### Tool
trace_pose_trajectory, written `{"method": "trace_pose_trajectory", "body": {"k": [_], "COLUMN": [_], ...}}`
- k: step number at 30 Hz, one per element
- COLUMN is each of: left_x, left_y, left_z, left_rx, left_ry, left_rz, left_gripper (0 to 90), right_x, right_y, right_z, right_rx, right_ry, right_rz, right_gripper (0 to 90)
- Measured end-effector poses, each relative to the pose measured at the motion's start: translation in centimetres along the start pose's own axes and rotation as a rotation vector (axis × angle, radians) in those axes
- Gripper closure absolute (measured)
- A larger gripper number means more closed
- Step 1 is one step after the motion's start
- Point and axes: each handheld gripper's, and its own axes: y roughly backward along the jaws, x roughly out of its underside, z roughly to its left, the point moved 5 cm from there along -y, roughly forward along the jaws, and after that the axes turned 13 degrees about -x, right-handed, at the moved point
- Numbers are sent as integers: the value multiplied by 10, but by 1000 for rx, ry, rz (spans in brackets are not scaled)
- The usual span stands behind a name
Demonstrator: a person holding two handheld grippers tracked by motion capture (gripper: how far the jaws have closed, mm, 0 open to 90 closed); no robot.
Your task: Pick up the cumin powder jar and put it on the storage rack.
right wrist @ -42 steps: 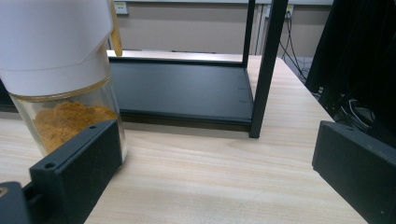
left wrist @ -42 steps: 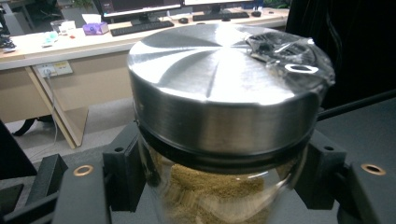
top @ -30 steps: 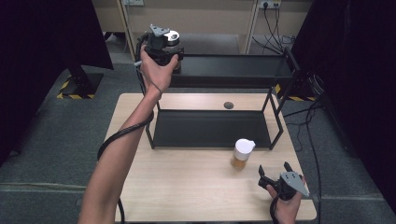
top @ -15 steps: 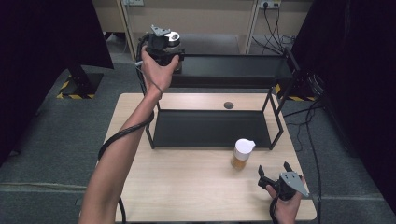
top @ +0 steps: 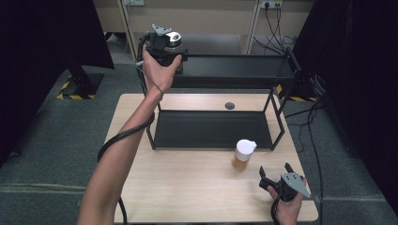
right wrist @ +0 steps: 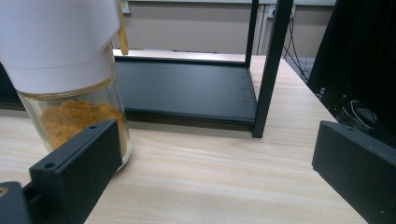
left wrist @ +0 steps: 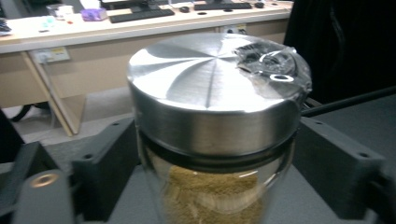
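The left gripper [top: 170, 52] was at the left end of the rack's top shelf [top: 234, 70], and its fingers had just been opening around the jar with the steel lid [left wrist: 215, 121], which stood between them on that shelf; whether they touched the glass I could not tell. The right gripper [top: 276, 172] rested on the surface [top: 187, 192] near its front right corner with fingers spread and empty, near a white-capped spice bottle [top: 244, 154].

jar [top: 174, 40] on rack's top shelf [top: 244, 65]

2 spice jars: 1 steel-lid jar [left wrist: 215, 135], 1 white-cap jar [top: 244, 154]; 1 black rack [top: 281, 93]; 1 table [top: 187, 187]
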Motion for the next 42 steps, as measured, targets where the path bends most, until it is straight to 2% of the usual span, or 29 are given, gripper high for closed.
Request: {"method": "trace_pose_trajectory", "body": {"k": [1,2,3,8,22,26,42], "left_x": [0,0,1,3,10,13,33], "left_y": [1,1,2,4,30,39,65], "left_z": [-1,-1,-1,1,5,7,9], "left_rx": [-23,-23,-40,-44,-23,-10,18], "left_ry": [2,2,3,-9,-33,-25,-49], "left_rz": [-5,-5,-7,-15,-62,-77,-115], "left_gripper": [52,33,18,0,0,0,0], "right_x": [0,0,0,0,0,0,0], "right_y": [0,0,0,0,0,0,1], "right_z": [0,0,0,0,1,0,-1], "right_rx": [0,0,-1,-2,-2,-3,-7], "right_ry": [-1,-1,0,-2,0,-5,-11], "right_rz": [0,0,0,-1,1,0,-2], "right_gripper": [15,15,16,15,15,15,14]}}
